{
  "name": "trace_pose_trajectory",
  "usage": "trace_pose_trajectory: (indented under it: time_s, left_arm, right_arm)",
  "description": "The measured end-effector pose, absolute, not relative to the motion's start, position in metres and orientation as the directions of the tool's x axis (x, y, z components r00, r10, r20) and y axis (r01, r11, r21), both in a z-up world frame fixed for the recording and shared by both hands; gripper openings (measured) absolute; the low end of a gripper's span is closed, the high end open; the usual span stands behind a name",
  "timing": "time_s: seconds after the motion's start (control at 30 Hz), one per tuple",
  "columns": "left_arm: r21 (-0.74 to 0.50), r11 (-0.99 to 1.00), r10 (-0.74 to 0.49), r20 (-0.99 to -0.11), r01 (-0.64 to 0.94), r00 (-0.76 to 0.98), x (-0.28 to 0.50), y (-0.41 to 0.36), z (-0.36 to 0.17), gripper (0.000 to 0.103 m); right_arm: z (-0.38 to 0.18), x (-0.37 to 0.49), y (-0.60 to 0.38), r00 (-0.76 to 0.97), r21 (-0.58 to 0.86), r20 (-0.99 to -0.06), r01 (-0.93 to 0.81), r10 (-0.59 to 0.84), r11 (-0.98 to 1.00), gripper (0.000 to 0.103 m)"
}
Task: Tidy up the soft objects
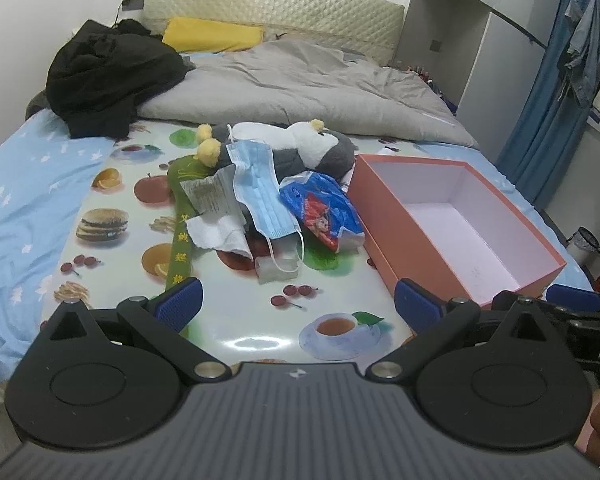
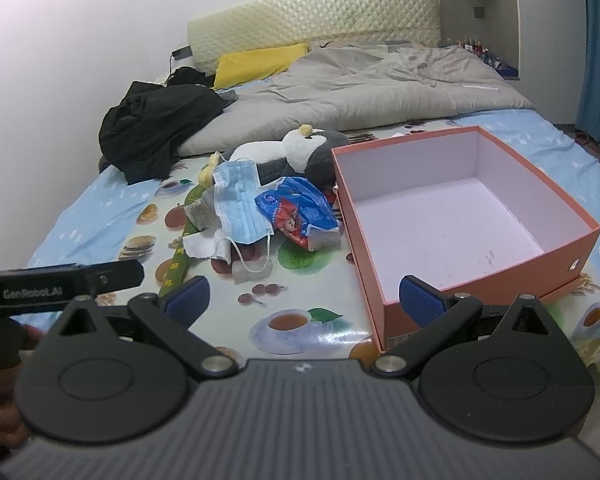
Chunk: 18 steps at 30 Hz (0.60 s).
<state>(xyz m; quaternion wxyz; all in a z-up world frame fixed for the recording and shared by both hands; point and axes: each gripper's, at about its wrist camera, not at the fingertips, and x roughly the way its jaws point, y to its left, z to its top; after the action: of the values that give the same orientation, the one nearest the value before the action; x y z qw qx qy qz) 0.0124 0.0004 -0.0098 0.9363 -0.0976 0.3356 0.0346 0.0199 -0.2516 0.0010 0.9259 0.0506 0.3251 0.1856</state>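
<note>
Bedside clutter: both grippers, left gripper [image 1: 298,306] and right gripper [image 2: 304,300], spread; only the right view shows box [image 2: 572,254] eyelet.

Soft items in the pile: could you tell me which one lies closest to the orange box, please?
The blue snack bag: it lies almost against the orange box, while the face mask lies farther left.

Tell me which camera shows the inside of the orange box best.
The right wrist view: the orange box sits near and central, its whole empty white floor visible. The left wrist view shows the box off to the side at a slant, with its near corner behind that gripper's fingers.
</note>
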Motion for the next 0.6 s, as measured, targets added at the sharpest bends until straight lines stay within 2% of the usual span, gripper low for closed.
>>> trace_pose_trajectory:
  time_s: [0.6]
  left_arm:
    - [-0.164,0.976,0.01,-0.631,-0.146,0.776,0.01,0.002,-0.021,0.103]
  right_arm:
    - [-0.01,0.026,-0.238,0.693,0.182,-0.616,-0.338,0.375,0.923,0.103]
